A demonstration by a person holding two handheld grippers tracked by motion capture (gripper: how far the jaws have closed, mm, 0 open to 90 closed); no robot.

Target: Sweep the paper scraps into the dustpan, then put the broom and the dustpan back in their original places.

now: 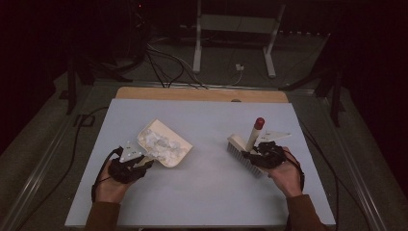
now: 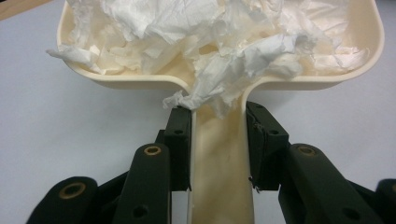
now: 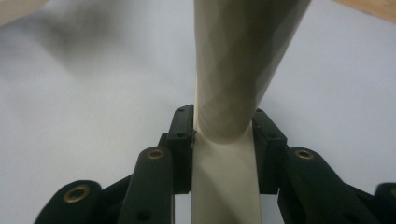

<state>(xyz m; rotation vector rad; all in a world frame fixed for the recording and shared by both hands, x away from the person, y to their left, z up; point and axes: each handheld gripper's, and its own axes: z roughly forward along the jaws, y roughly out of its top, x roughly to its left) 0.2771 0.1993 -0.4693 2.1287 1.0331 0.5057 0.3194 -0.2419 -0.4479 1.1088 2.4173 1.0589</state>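
A cream dustpan point(image 1: 166, 143) rests on the pale table at the left, holding crumpled white paper point(image 1: 161, 142). My left gripper point(image 1: 140, 163) is shut on its handle; in the left gripper view the jaws clamp the handle point(image 2: 219, 168) just below the pan point(image 2: 355, 70), and paper point(image 2: 219, 51) spills toward them. At the right, my right gripper point(image 1: 252, 155) is shut on a cream hand brush point(image 1: 243, 153) with grey bristles and a red-tipped handle point(image 1: 259, 123) pointing up and away. The right gripper view has the brush handle point(image 3: 229, 154) squeezed between both pads.
The pale tabletop point(image 1: 207, 187) lies bare between the two hands. A wooden strip point(image 1: 202, 94) borders its far edge. Cables point(image 1: 163, 62) and a white stand point(image 1: 197, 48) sit on the dark floor beyond. A black cable point(image 1: 79, 144) trails off the left side.
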